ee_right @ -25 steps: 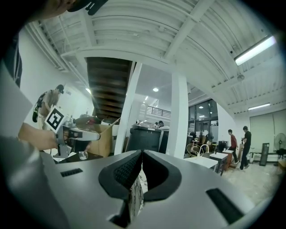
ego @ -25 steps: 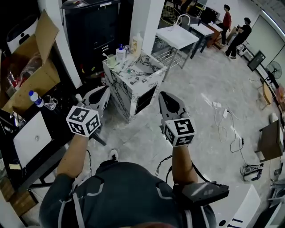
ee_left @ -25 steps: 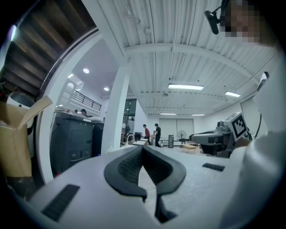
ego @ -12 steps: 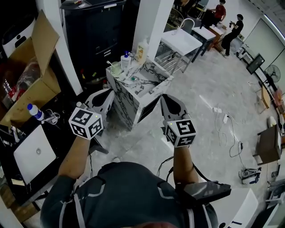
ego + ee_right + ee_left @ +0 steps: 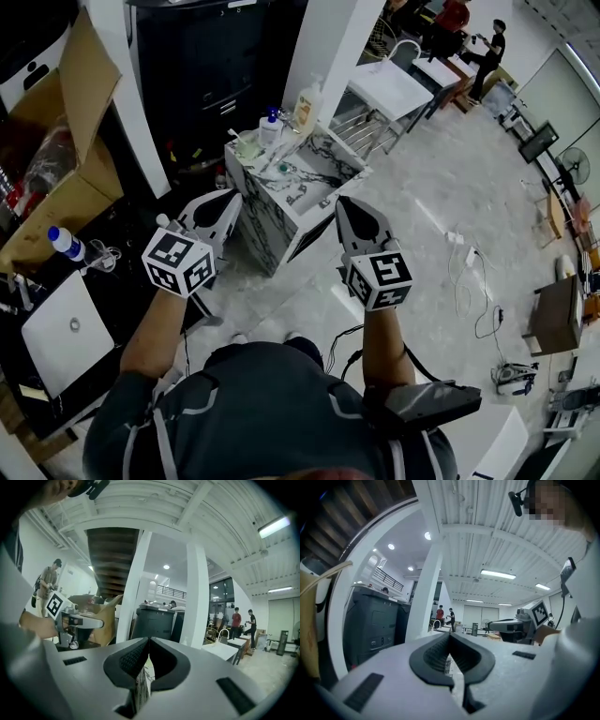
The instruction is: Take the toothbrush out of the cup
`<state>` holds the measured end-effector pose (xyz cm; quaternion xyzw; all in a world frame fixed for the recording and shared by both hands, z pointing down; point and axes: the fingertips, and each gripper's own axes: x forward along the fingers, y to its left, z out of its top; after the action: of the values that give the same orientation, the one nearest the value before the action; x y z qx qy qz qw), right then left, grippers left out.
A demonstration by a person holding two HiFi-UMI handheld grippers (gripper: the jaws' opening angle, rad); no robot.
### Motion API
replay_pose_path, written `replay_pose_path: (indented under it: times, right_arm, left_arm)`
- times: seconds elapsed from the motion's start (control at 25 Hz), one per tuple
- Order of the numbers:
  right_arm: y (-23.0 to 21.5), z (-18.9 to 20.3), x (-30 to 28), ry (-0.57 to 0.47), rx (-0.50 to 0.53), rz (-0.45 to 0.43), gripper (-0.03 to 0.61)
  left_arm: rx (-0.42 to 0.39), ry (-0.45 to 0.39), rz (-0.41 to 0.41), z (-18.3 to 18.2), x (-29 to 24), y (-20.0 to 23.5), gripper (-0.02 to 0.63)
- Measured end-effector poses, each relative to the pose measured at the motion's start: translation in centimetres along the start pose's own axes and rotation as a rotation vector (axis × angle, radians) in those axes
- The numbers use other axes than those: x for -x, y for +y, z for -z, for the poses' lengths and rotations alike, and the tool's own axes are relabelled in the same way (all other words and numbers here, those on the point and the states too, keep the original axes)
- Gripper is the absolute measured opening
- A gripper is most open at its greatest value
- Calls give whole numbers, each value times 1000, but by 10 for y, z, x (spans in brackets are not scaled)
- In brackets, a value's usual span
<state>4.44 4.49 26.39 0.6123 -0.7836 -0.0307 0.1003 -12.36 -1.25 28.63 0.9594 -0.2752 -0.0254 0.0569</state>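
Nearest is the person's dark-shirted torso [image 5: 253, 412], with both forearms reaching forward. The left gripper [image 5: 228, 196] and the right gripper [image 5: 344, 202] are held side by side and well apart, each with its marker cube close to the hand. In both gripper views the dark jaw pads are pressed together at the tips, and neither gripper pinches anything.

Just beyond the grippers, between their tips and a little farther off, stands a marble-patterned cabinet [image 5: 268, 225]. On the far left corner of its top sits a pale cup [image 5: 247, 149]. The toothbrush [image 5: 238, 137] is in the cup, leaning out toward the left. Neither gripper touches it. To the right of the cup, along the far edge, are a small blue-capped bottle [image 5: 271, 126] and a taller pump bottle [image 5: 305, 107].

At the near left a white laptop [image 5: 66, 326] lies on a dark desk, with a blue-capped water bottle [image 5: 64, 244] beyond it and an open cardboard box [image 5: 70, 131] farther back. At the far right are a white table [image 5: 394, 89] and two people [image 5: 469, 28] standing.
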Motion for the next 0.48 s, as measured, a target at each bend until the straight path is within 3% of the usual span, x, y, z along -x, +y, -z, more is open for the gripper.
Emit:
replay_pose_path:
  times: [0.24, 0.48]
  right_arm:
    - [-39, 13, -34, -17, -72, -73, 28]
    - [-90, 4, -63, -52, -32, -137, 28]
  left_arm:
    - [-17, -4, -46, 2, -37, 16, 5]
    - [-56, 8, -159, -7, -85, 25, 5]
